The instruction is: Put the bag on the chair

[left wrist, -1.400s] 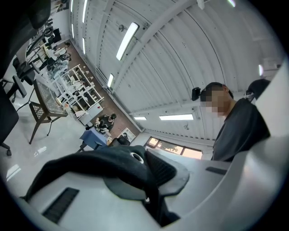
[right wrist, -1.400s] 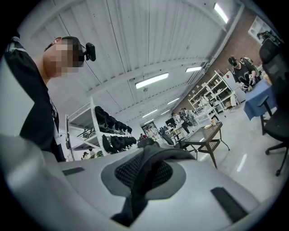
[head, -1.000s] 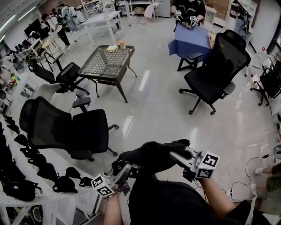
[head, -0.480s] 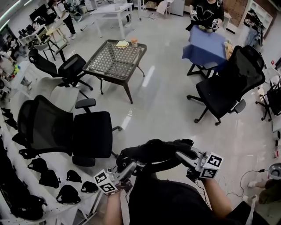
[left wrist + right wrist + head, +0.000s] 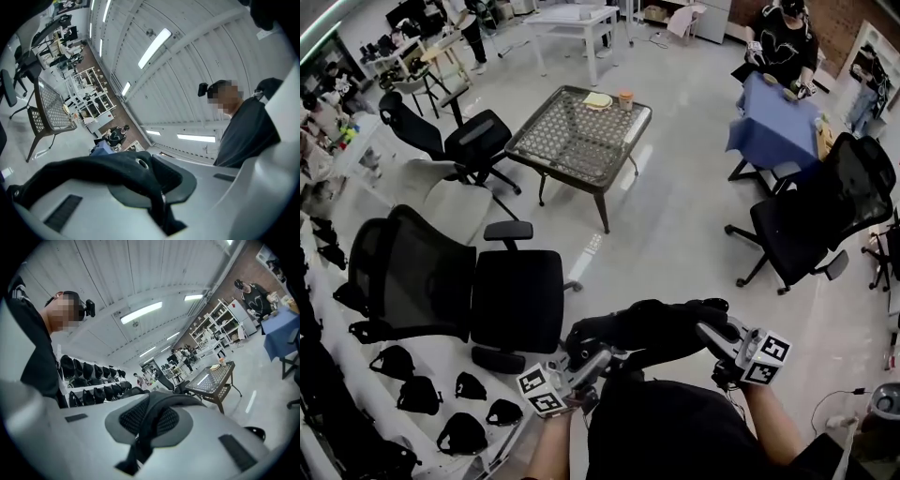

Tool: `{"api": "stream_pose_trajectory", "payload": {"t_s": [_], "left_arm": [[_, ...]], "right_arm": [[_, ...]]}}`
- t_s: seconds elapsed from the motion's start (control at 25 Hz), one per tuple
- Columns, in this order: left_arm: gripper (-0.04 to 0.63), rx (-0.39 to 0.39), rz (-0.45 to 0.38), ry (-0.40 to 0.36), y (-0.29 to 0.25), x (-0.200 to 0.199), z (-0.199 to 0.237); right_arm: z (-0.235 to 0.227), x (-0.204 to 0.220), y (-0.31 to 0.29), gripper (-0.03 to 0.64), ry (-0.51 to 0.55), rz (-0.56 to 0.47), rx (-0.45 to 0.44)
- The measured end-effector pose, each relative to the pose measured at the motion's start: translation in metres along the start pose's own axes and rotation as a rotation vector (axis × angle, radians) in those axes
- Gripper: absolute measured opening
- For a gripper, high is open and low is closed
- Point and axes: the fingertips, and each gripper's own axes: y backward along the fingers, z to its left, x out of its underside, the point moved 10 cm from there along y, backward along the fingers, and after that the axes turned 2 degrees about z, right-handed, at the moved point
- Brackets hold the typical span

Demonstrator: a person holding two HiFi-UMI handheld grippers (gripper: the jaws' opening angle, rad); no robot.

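A black bag [image 5: 652, 330] hangs between both grippers, low in the head view and close to my body. My left gripper [image 5: 602, 357] is shut on the bag's strap [image 5: 140, 173], which is pinched between its jaws in the left gripper view. My right gripper [image 5: 705, 330] is shut on another strap [image 5: 149, 427] of the same bag. A black mesh office chair [image 5: 478, 295] with an empty seat stands just left of the bag, its backrest toward the left.
A white shelf with several black bags [image 5: 417, 394] runs along the lower left. A dark mesh table [image 5: 579, 141] stands ahead, another black chair [image 5: 811, 220] at right, a blue-covered table [image 5: 772, 131] with a person behind it, and a grey chair [image 5: 455, 202] at left.
The whole scene has slid rightward and down in the head view; the black mesh chair now sits nearer the bag. Both grippers keep their hold on the bag.
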Motion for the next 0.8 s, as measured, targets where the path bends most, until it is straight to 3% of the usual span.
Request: {"api": "stream_pose_trajectory", "payload": {"t_s": [0.32, 0.56, 0.8], "left_arm": [[0.026, -0.005, -0.051, -0.045, 0.014, -0.042, 0.025], [0.026, -0.091, -0.158, -0.093, 0.029, -0.052, 0.024], [0.026, -0.189, -0.188, -0.109, 0.058, -0.051, 0.019]], "right_arm": [[-0.006, -0.027, -0.059, 0.021, 0.022, 0.009, -0.038], [-0.015, -0.041, -0.102, 0.020, 0.024, 0.055, -0.122], [-0.024, -0.035, -0.146, 0.021, 0.005, 0.123, -0.218]]}}
